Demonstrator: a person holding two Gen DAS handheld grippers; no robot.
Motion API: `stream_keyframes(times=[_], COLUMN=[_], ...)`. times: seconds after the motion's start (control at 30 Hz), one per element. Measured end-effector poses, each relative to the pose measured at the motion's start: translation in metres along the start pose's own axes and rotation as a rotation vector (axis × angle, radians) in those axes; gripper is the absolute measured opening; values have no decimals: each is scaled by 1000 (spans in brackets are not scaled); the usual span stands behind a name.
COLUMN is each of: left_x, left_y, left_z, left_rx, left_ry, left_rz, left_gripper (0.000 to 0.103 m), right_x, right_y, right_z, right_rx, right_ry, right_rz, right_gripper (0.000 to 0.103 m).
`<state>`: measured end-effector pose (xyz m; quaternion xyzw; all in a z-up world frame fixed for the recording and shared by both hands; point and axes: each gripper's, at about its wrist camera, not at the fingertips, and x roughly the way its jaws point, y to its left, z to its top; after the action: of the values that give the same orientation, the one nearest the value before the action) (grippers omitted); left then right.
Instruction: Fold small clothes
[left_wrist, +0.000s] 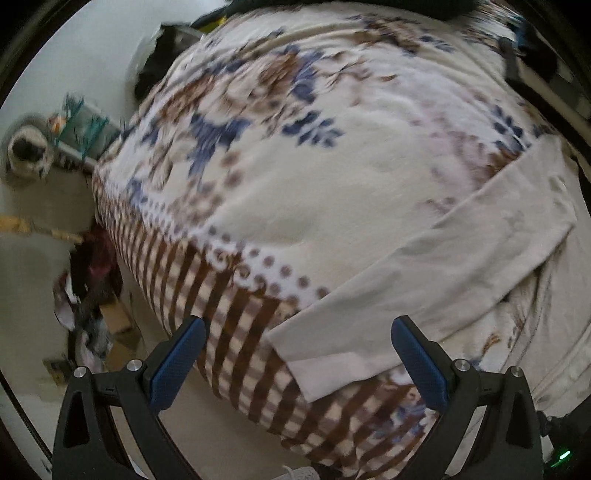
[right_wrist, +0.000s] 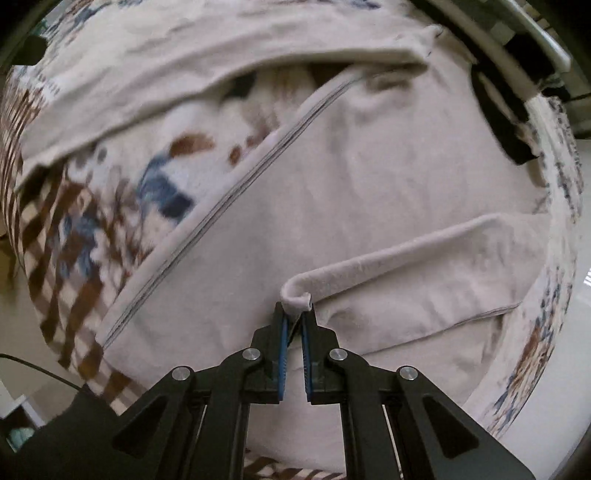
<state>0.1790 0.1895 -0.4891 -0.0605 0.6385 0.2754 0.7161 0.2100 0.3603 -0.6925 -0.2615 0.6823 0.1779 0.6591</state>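
A cream long-sleeved garment (right_wrist: 332, 206) lies on a bed covered by a patterned blanket (left_wrist: 295, 155) with blue and brown flowers and brown stripes. In the left wrist view one sleeve (left_wrist: 436, 273) stretches toward the bed's edge. My left gripper (left_wrist: 295, 336) is open and empty, hovering above the sleeve's cuff end. My right gripper (right_wrist: 294, 312) is shut on a fold of the garment's other sleeve (right_wrist: 406, 266), which curls up over its fingertips above the garment's body.
The bed's edge drops to a pale floor (left_wrist: 33, 288) on the left, with a pile of clothes (left_wrist: 88, 295) and a shelf unit (left_wrist: 81, 129). Dark objects (right_wrist: 502, 122) lie at the bed's far right edge. A cable (right_wrist: 40, 373) runs at lower left.
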Motion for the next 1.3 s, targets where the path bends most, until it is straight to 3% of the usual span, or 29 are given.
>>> stream_keyframes(times=[0.07,0.17,0.2,0.37,0.4,0.47,0.53,0.57,0.6,0.63,0.8,0.97,1.07,1.17,1.2,1.3], left_x=[8,23,32,85,96,108,106,100,93,86,41,-17,-68,-109,-119,-139], left_y=[16,37,44,64,64,64,64,63,61,60,50,26,-20,-87,-115,-189], left_z=[-3,-10,-13,-31,-34,-38,-39,-39,-38,-37,-35,-29,-22,-35,-44,-83], left_rx=[-64,-169,-208,-391,-415,-445,-473,-470,-451,-436,-350,-240,-50,202,287,488], left_ry=[28,84,111,254,276,300,270,238,212,190,86,-7,-104,-169,-178,-144], left_rz=[-48,-116,-152,-290,-306,-315,-335,-334,-312,-305,-303,-359,-428,-508,-546,-659], left_gripper=[103,103,103,102,97,71,32,18,4,2,1,1,1,1,1,1], right_x=[1,-2,-6,2,3,14,20,22,25,28,38,41,32,25,20,23], right_y=[-21,-73,-95,-171,-177,-199,-215,-222,-227,-235,-254,-249,-236,-257,-248,-269], right_z=[-2,-4,-8,-30,-30,-39,-47,-51,-54,-58,-86,-127,-146,-182,-202,-245], right_rx=[77,199,265,466,489,541,580,595,603,611,628,655,673,712,726,790], right_ry=[35,52,31,40,52,81,94,102,106,109,111,103,94,89,87,98], right_rz=[114,281,321,298,280,248,239,234,231,231,227,250,259,260,257,243], right_gripper=[15,46,49,49,49,49,49,49,49,49,49,49,49,49,49,49])
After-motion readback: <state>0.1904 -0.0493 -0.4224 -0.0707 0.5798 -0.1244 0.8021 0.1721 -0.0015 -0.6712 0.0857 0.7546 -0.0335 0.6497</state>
